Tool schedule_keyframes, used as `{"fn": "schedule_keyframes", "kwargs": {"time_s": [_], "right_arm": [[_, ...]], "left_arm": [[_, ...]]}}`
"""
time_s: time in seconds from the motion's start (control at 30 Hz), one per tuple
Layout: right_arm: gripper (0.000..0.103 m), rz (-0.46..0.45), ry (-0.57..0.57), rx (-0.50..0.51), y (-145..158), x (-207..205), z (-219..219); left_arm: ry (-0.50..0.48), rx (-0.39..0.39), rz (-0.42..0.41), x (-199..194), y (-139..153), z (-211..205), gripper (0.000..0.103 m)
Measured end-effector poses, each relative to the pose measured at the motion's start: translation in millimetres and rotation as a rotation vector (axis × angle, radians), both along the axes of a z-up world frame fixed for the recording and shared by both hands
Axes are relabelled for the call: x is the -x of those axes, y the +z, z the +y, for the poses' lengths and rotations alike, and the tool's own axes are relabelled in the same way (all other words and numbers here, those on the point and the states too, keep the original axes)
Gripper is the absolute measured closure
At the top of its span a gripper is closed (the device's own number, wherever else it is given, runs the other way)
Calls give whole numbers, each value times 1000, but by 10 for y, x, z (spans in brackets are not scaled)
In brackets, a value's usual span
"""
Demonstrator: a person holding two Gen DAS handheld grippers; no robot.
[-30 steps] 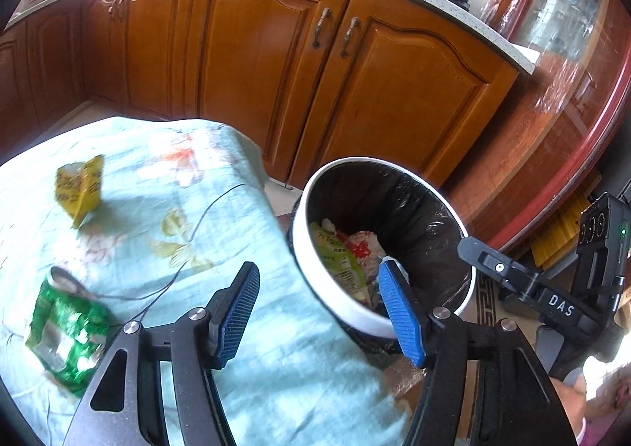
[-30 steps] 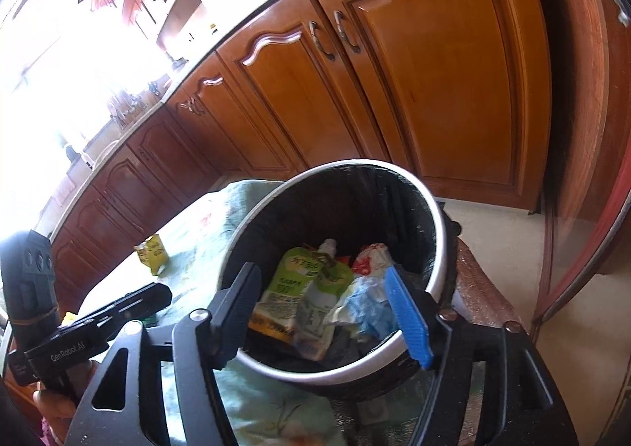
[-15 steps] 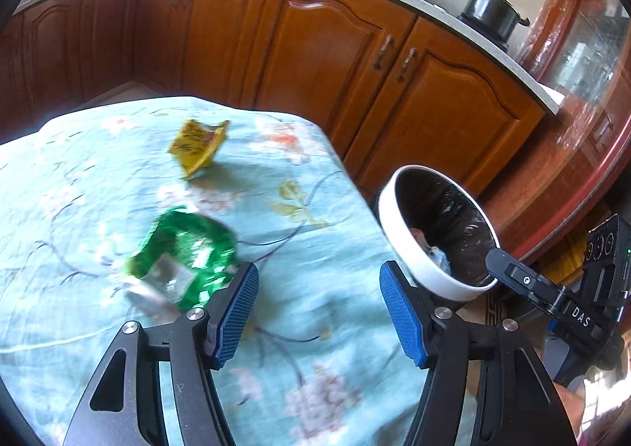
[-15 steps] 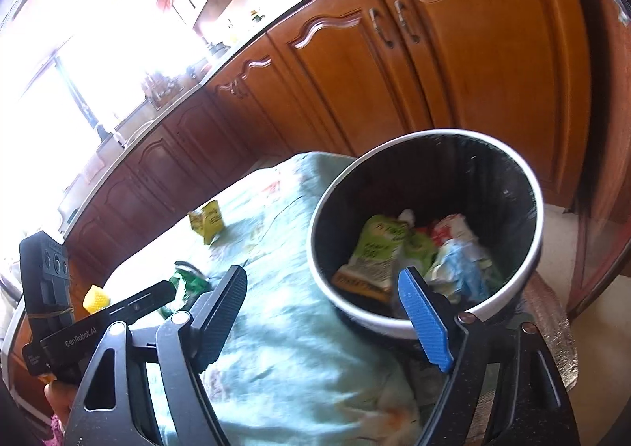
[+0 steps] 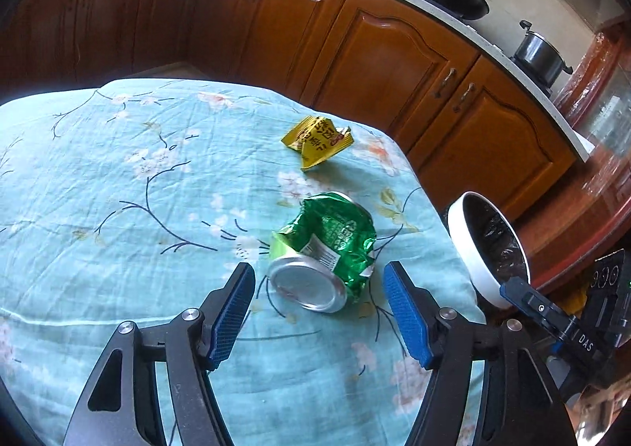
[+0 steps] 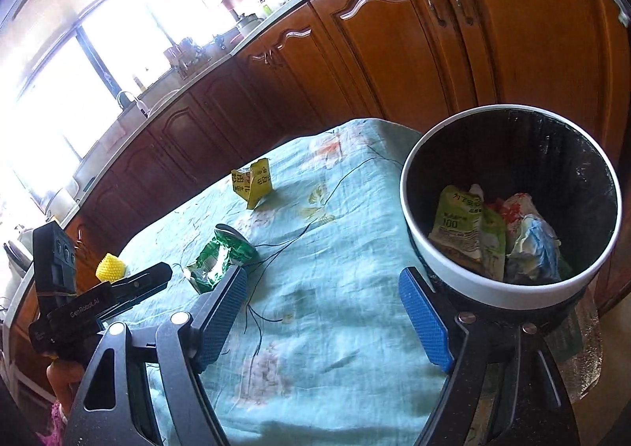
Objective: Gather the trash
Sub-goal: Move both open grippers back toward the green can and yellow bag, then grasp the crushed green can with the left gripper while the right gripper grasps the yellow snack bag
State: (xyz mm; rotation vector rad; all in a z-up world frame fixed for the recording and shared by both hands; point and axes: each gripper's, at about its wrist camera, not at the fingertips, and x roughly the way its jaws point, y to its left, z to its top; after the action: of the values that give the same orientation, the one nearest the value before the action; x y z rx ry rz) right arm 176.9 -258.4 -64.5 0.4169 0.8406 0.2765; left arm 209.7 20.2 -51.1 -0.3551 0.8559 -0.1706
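Nearest in the left wrist view, the left gripper (image 5: 319, 308) is seen with its blue jaws spread and opening a little more. Nothing is held. The crushed green can (image 5: 325, 250) lies on its side on the blue flowered tablecloth (image 5: 118, 189), just past the jaws and partly between them, but it is not touched by either pad. Its silver end is turned toward the camera.

Farther back, at about 12 o'clock from the can, a yellow wrapper (image 5: 317, 142) is seen on the cloth. At about 3 o'clock, off the table edge, the white trash bin (image 5: 473, 264) with a black bag is found.

In the right wrist view, the right gripper (image 6: 335, 312) is spread wide and is empty, over bare cloth. The bin is close at its 2 o'clock, and some packets (image 6: 465, 225) are already inside.

The step in hand looks like the reach for the can. Next, the left jaws should be lowered around the can's body, closed on it, and then it should be carried over to the bin. The wrapper is still to be picked up after that.
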Motion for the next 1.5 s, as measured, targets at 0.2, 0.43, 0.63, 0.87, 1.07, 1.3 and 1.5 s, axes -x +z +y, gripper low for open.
{"fn": "schedule_keyframes", "kwargs": {"time_s": [0.2, 0.43, 0.63, 0.87, 1.07, 1.3, 1.5], "right_arm": [[22, 0, 9, 3, -9, -20, 75], [22, 0, 14, 9, 2, -124, 113], [22, 4, 16, 4, -18, -259, 124], [22, 10, 14, 1, -52, -436, 128], [22, 4, 29, -13, -67, -647, 244], [24, 12, 79, -39, -149, -1018, 568], [27, 14, 148, -37, -223, -1345, 984]], "left_arm": [[2, 51, 41, -225, -97, 179, 33], [-68, 50, 78, -612, -238, 174, 32], [-167, 16, 104, -790, -383, 18, 32], [-209, -99, 68, -735, -459, -215, 41], [-222, -93, 42, -574, -464, -234, 50], [-92, -36, 22, -369, -368, 189, 50], [45, -41, -11, -216, -281, 522, 50]]}}
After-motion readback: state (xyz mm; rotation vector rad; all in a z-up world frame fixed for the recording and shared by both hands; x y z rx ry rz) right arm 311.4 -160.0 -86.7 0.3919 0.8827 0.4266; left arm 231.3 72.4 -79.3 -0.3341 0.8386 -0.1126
